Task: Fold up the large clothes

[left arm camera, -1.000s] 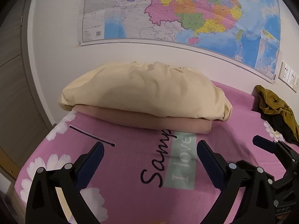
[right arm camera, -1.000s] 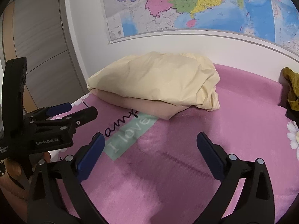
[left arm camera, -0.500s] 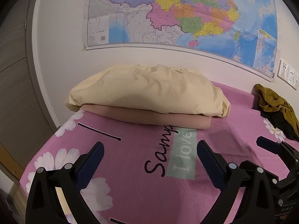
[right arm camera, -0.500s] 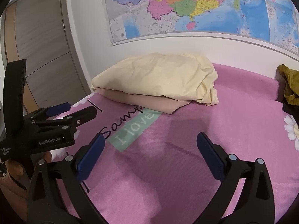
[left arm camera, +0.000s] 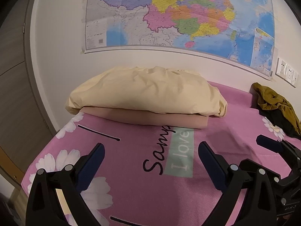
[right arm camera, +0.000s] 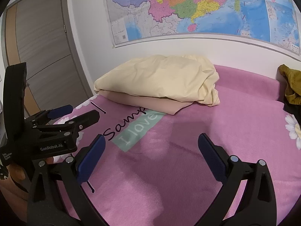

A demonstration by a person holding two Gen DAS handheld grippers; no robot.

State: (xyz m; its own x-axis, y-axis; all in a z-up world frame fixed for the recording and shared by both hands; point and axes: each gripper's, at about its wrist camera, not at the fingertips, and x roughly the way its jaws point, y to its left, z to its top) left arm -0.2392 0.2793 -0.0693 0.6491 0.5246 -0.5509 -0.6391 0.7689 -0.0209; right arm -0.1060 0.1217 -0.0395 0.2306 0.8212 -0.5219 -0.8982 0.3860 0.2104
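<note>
Hovering above pink blanket [left arm camera: 131, 169], lower frame: left gripper [left arm camera: 150, 162] and right gripper [right arm camera: 150, 152] spread wide, holding nothing. Folded cream garment [left arm camera: 146, 92] stacked on tan garment [left arm camera: 150, 117], frame centre. Olive garment [left arm camera: 274, 101] crumpled, right edge. Risk: snagging blanket instead of cloth; toppling stack.

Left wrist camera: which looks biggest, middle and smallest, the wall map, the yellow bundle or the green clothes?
1. Wall map, biggest, though cut off at the top edge.
2. Yellow bundle, folded on the pink bed.
3. Green clothes, smallest, but partly cut off at the picture's edge, so it may really be bigger.
</note>
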